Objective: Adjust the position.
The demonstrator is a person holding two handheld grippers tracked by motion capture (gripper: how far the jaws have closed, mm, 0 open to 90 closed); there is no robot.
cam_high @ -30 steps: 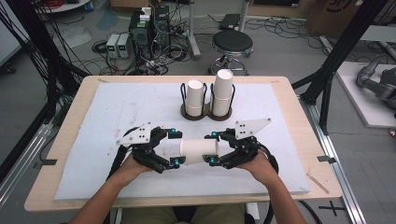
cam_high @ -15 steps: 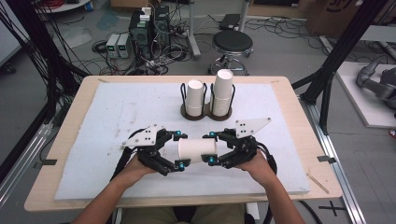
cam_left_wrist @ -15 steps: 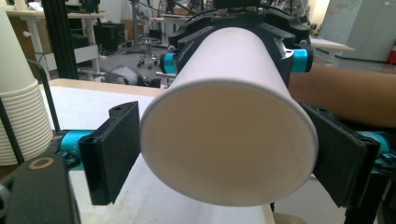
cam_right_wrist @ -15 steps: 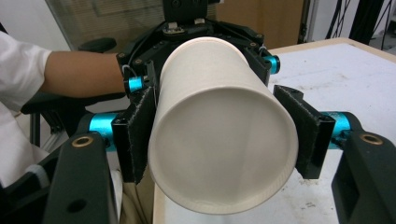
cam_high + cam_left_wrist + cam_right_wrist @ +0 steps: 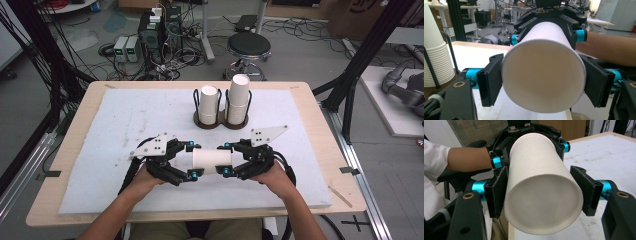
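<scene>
Between the two sets of jaws, lifted just off the white pad [image 5: 100, 150] that covers the counter [image 5: 75, 107], lies a white paper cup [image 5: 211, 159] on its side, or perhaps a few cups nested tight; the pictures do not settle which. The left gripper [image 5: 186, 161] has its jaws pressed on the wide rim end, one pad on each flank, as the left gripper view shows with the open mouth [image 5: 544, 77] facing the camera. The right gripper [image 5: 231, 159] grips the narrow base end in the same way, the closed bottom [image 5: 543, 203] turned toward its own camera. Both pairs are clenched on the cup, each from an opposite end, so the cup bridges the gap between them.

Holding it this way, with the two ends each grasped and the long axis in line with both grippers, looks suited to pulling nested cups apart, though that is a judgement only.

Beyond the jaws, farther across the pad, a dark wire holder [image 5: 220, 119] carries two upright stacks of paper cups [image 5: 238, 97], well apart from the held one.
</scene>
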